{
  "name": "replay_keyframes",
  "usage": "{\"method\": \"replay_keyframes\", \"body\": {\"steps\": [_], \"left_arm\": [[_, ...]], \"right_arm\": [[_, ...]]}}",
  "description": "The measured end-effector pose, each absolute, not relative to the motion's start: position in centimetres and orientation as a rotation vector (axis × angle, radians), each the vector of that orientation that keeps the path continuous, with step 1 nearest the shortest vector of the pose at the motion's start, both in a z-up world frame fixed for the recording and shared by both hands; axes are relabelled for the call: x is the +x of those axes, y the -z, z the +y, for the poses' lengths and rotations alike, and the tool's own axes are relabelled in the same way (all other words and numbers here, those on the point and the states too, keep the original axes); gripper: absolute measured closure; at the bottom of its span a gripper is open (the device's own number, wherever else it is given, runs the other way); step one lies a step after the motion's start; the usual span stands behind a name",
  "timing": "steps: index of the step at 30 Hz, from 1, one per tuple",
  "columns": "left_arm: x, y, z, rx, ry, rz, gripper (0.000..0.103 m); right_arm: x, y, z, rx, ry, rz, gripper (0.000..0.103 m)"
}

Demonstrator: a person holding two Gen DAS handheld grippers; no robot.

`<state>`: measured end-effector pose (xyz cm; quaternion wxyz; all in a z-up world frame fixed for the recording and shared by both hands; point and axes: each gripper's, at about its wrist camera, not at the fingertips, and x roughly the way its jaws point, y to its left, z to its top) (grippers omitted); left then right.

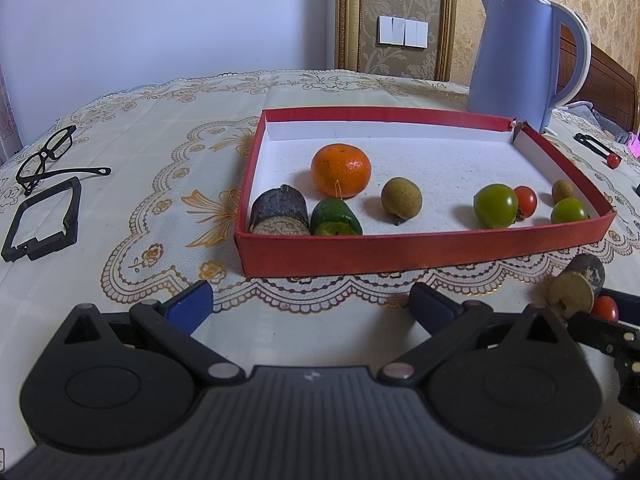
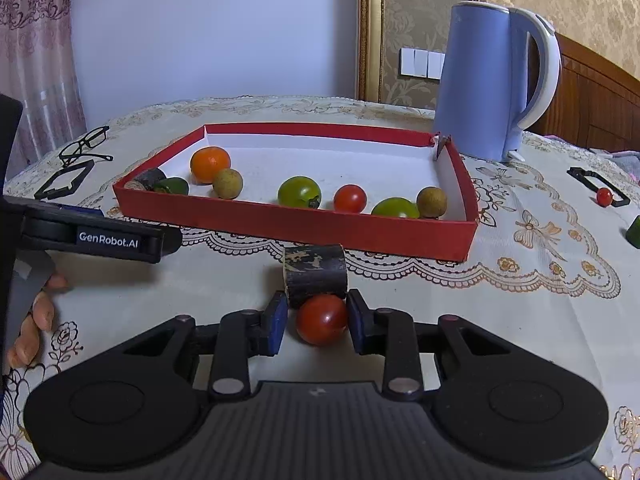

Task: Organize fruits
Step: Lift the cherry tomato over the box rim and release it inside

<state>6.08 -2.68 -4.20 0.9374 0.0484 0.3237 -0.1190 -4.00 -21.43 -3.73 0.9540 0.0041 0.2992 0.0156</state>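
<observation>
A red box (image 1: 420, 250) (image 2: 296, 228) holds an orange (image 1: 341, 170) (image 2: 209, 164), two longans, green tomatoes (image 1: 495, 205) (image 2: 299, 192), a red cherry tomato (image 2: 349, 198), a dark sugarcane piece (image 1: 280, 212) and a green cucumber piece (image 1: 335, 218). My left gripper (image 1: 310, 304) is open and empty in front of the box. My right gripper (image 2: 318, 322) has its fingers on either side of a red cherry tomato (image 2: 321, 319) (image 1: 605, 308) on the cloth, small gaps showing. A second sugarcane piece (image 2: 315, 274) (image 1: 578, 286) lies just beyond it.
A blue kettle (image 1: 520, 56) (image 2: 488, 80) stands behind the box. Glasses (image 1: 48, 156) and a black frame (image 1: 40, 224) lie at the left. At the right lie another black frame with a cherry tomato (image 2: 604, 196) and a green piece (image 2: 634, 232). A lace tablecloth covers the table.
</observation>
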Motion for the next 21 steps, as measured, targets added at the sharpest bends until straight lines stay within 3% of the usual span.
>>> {"method": "replay_keyframes", "body": {"steps": [3, 5, 8, 15, 21], "left_arm": [[6.1, 4.2, -2.7, 0.099, 0.243, 0.661, 0.000], [6.1, 4.2, -2.7, 0.099, 0.243, 0.661, 0.000], [6.1, 4.2, -2.7, 0.099, 0.243, 0.661, 0.000], [6.1, 4.2, -2.7, 0.099, 0.243, 0.661, 0.000], [6.1, 4.2, -2.7, 0.099, 0.243, 0.661, 0.000]], "right_arm": [[-4.4, 3.7, -21.3, -0.015, -0.023, 0.606, 0.070], [-4.7, 3.7, -21.2, -0.034, -0.009, 0.604, 0.058], [-5.1, 3.7, -21.6, -0.024, -0.003, 0.596, 0.057], [-5.2, 3.6, -21.9, -0.003, -0.017, 0.594, 0.077], [-5.9, 3.4, -21.8, -0.025, -0.005, 0.563, 0.078]]}}
